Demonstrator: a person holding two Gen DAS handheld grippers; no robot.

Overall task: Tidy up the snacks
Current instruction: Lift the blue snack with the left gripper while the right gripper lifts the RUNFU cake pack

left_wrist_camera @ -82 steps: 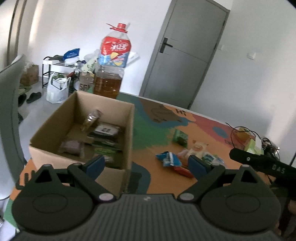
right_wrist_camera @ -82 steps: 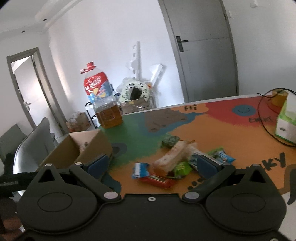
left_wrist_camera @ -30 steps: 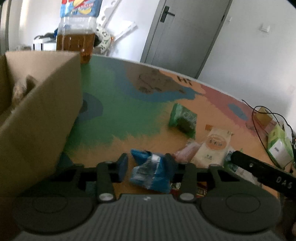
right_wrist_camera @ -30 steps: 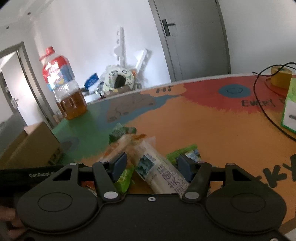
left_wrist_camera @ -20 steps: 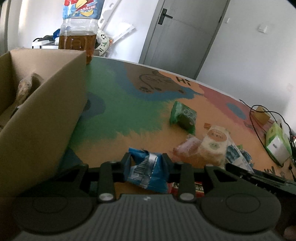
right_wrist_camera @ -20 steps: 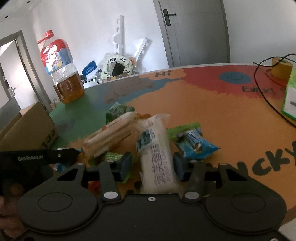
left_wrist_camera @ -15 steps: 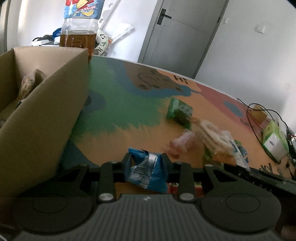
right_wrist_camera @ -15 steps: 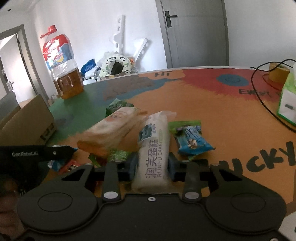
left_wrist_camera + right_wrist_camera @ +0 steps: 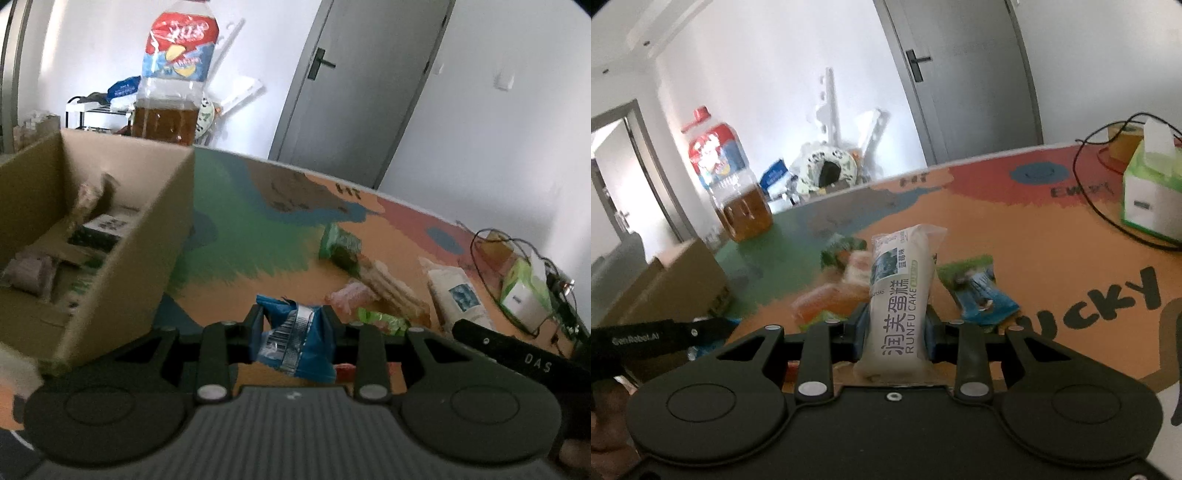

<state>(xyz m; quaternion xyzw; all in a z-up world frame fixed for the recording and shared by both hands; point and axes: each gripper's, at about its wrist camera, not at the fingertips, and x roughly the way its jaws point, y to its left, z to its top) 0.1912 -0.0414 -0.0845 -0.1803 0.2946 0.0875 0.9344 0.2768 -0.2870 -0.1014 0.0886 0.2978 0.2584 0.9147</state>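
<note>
My left gripper (image 9: 294, 319) is shut on a crumpled blue snack packet (image 9: 299, 354), held just above the table right of the open cardboard box (image 9: 147, 240). Several packets lie inside the box. The jaws of my right gripper (image 9: 895, 325) are closing, and their pads press on a white cake packet (image 9: 901, 273) that stands up between them, lifted off the pile. Loose on the table lie a green packet (image 9: 341, 247), a long biscuit pack (image 9: 395, 291), a pink packet (image 9: 347, 297) and a blue-green packet (image 9: 982, 295).
A big oil bottle (image 9: 170, 99) stands behind the box at the table's far edge. A green tissue box (image 9: 1148, 192) and a black cable (image 9: 1086, 177) sit at the right. The box (image 9: 665, 288) is left of the snack pile. A grey door is behind.
Both grippers closed on their packets and lifted them. The left one carried the blue packet a little toward the box; the right one raised the white cake packet off the pile.
</note>
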